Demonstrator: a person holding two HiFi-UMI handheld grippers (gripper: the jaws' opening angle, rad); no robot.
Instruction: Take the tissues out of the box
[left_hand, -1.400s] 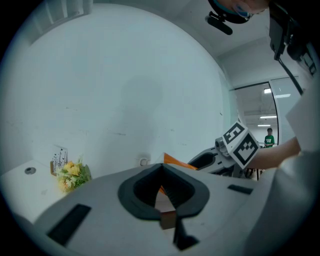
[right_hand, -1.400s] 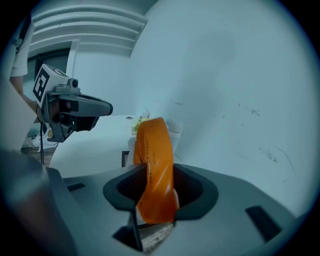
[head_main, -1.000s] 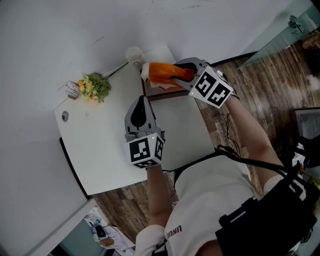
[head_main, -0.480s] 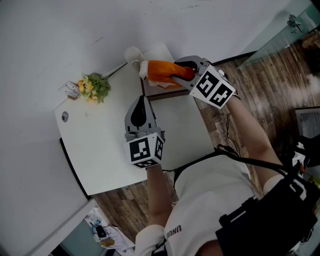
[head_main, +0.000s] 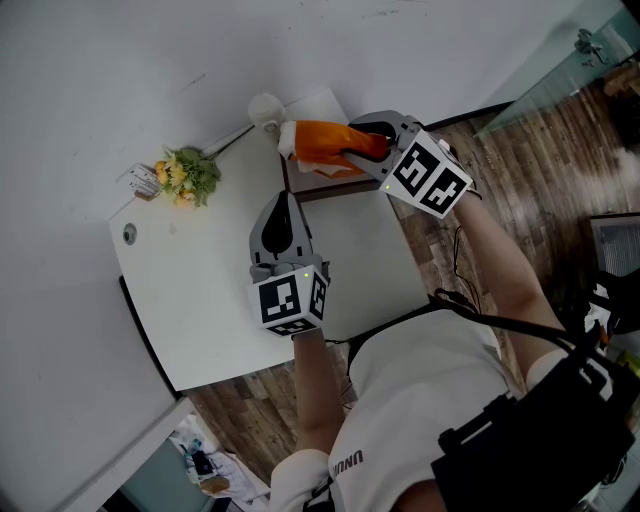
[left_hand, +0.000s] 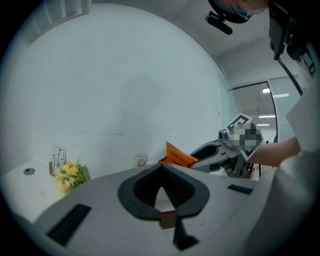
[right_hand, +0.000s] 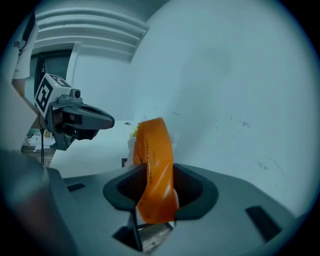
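Tabletop, white and rectangular (head_main: 200, 290), carries everything here, with the shallow brown box (head_main: 330, 188) at its far edge by the wall. Short of the box, over bare table, the left gripper (head_main: 283, 215) hangs with its jaws clenched together on nothing. Directly over the box, the right gripper (head_main: 352, 150) is clamped on the orange plastic-wrapped tissue pack (head_main: 320, 143), which appears lifted above the box, one end poking past the jaws toward the wall. Well to the left of the box lies a small bunch of yellow flowers (head_main: 185, 175). Just beyond the box sits a small white round object (head_main: 267, 106), too small to identify. The lifting-out step looks nearly done. Next, I judge, the pack needs carrying sideways off the box and lowering onto open table before the grip is let go.
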